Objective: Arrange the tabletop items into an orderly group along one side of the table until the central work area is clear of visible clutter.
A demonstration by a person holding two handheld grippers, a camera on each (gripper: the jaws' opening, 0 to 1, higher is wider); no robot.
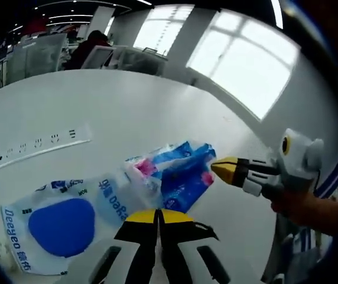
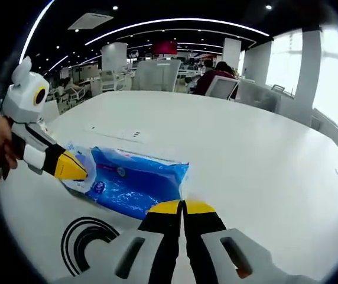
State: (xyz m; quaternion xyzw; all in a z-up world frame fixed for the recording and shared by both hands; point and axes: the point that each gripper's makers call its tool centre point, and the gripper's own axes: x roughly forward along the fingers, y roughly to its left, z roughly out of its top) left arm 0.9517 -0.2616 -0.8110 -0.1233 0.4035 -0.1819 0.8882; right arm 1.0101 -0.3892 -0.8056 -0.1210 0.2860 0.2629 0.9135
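A blue and white plastic tissue pack (image 1: 98, 210) lies on the white table (image 1: 127, 112), stretched between both grippers. In the left gripper view my left gripper (image 1: 159, 216) is shut, its yellow tips pinching the pack's near edge. My right gripper (image 1: 221, 168) comes in from the right, held by a hand, shut on the pack's far corner. In the right gripper view the pack (image 2: 136, 183) lies just ahead of my shut right gripper (image 2: 181, 207), and the left gripper (image 2: 74, 170) pinches its clear left end.
A flush socket strip (image 1: 39, 145) is set in the table beyond the pack, also seen as the strip (image 2: 119, 133). A black ring mark (image 2: 89, 236) sits near the front edge. Chairs and a seated person (image 2: 216, 74) line the far side.
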